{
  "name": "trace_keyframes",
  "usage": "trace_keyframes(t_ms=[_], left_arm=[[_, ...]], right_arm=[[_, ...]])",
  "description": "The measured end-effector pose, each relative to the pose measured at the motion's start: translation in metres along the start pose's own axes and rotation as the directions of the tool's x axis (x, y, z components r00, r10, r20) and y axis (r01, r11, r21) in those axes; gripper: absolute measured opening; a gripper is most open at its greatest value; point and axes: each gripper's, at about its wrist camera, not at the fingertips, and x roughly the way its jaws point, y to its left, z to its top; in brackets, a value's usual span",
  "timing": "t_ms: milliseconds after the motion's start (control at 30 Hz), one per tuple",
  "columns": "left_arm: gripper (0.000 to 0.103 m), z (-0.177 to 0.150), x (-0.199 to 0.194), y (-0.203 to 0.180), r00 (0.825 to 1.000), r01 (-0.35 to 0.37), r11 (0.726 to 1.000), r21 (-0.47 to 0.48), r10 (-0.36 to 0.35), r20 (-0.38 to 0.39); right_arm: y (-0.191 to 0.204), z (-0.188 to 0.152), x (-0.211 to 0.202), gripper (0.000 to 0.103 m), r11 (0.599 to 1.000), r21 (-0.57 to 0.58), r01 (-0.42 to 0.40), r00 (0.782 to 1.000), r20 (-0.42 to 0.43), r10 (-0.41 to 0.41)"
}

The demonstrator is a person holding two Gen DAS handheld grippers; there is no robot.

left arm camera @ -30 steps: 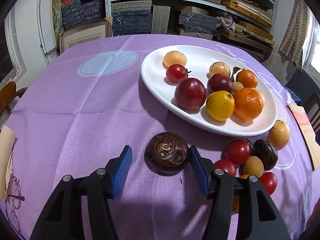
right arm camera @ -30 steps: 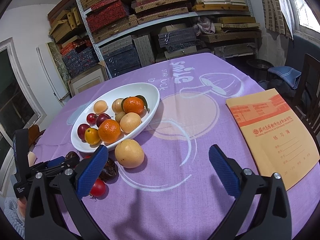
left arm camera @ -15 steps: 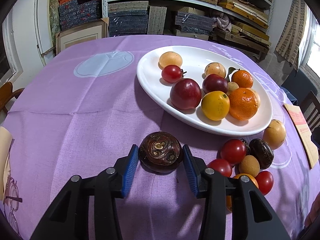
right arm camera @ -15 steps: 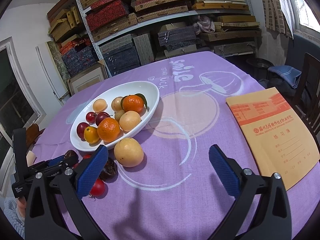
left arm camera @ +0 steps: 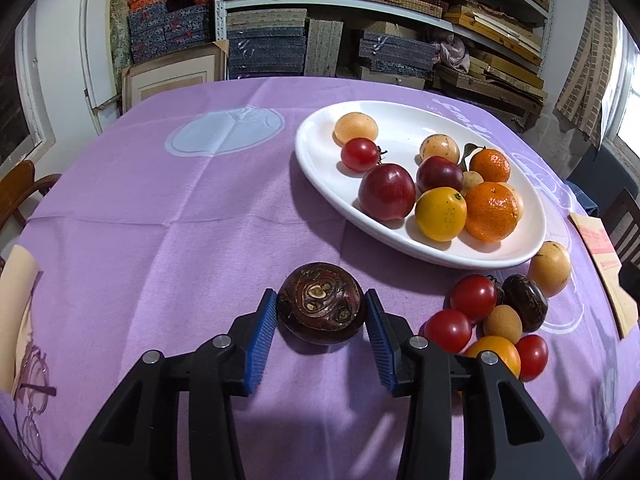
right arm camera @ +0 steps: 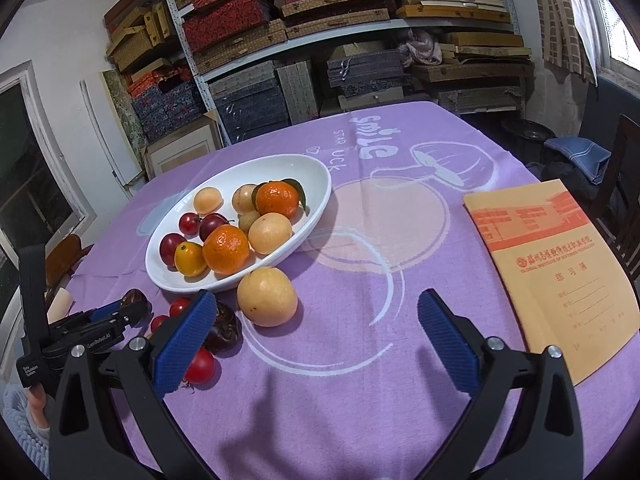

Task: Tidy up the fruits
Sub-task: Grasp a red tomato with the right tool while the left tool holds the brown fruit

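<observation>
My left gripper (left arm camera: 321, 322) pinches the dark passion fruit (left arm camera: 321, 303) on the counter (left arm camera: 160, 216); I'd squeeze gently, lift straight, clearing the white plate (left arm camera: 320, 172) rim. Right gripper (right arm camera: 316, 338) hangs wide open, empty.

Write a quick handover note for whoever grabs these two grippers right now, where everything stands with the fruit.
Left gripper: blue pads against both sides of the dark round fruit, which sits on the purple cloth before the white dish.
Right gripper: open, empty, above the cloth.
Done: about ten fruits lie in the dish, including two oranges.
Left: the dark fruit, the red tomatoes and other loose fruits beside the dish, and the big yellow fruit.
</observation>
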Motion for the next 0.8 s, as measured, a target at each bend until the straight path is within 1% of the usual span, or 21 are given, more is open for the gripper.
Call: trace_keyframes(t_ms=[100, 167, 200, 233, 267, 433, 567, 667, 733, 800], left_arm=[[0.045, -0.008, -0.016, 0.009, 1.0, -0.009, 1.0, -0.025, 0.009, 0.009], [0.045, -0.015, -0.026, 0.013, 1.0, -0.018, 0.999, -0.034, 0.018, 0.01], [0.045, -0.019, -0.03, 0.015, 1.0, -0.017, 0.999, -0.037, 0.018, 0.01], [0.045, -0.021, -0.032, 0.016, 1.0, -0.016, 0.999, -0.038, 0.016, 0.011], [0.045, -0.025, -0.035, 0.016, 1.0, -0.013, 0.999, -0.038, 0.013, 0.012], [0.045, -0.03, -0.042, 0.016, 0.999, 0.004, 1.0, -0.029, -0.003, 0.032], [0.045, -0.032, -0.043, 0.015, 0.999, 0.013, 1.0, -0.028, -0.012, 0.034], [0.045, -0.032, -0.042, 0.016, 0.999, 0.017, 1.0, -0.026, -0.016, 0.032], [0.045, -0.032, -0.042, 0.016, 0.999, 0.021, 0.999, -0.024, -0.02, 0.032], [0.045, -0.032, -0.041, 0.015, 0.999, 0.027, 0.999, -0.02, -0.027, 0.029]], right_arm=[[0.019, -0.005, 0.003, 0.099, 0.995, -0.102, -0.009, 0.999, -0.036, 0.006], [0.036, -0.011, 0.003, 0.094, 0.984, -0.176, -0.037, 0.998, -0.061, 0.026], [0.045, -0.013, 0.004, 0.082, 0.977, -0.207, -0.053, 0.996, -0.079, 0.037], [0.054, -0.017, 0.006, 0.074, 0.969, -0.238, -0.069, 0.994, -0.102, 0.046], [0.06, -0.021, 0.007, 0.073, 0.963, -0.257, -0.081, 0.992, -0.116, 0.052], [0.074, -0.033, 0.013, 0.073, 0.953, -0.277, -0.127, 0.983, -0.166, 0.083], [0.082, -0.037, 0.015, 0.071, 0.947, -0.293, -0.134, 0.98, -0.18, 0.083], [0.085, -0.039, 0.02, 0.064, 0.944, -0.295, -0.147, 0.975, -0.206, 0.088], [0.086, -0.038, 0.024, 0.057, 0.944, -0.292, -0.153, 0.972, -0.219, 0.09], [0.086, -0.037, 0.027, 0.056, 0.945, -0.287, -0.159, 0.969, -0.227, 0.095]])
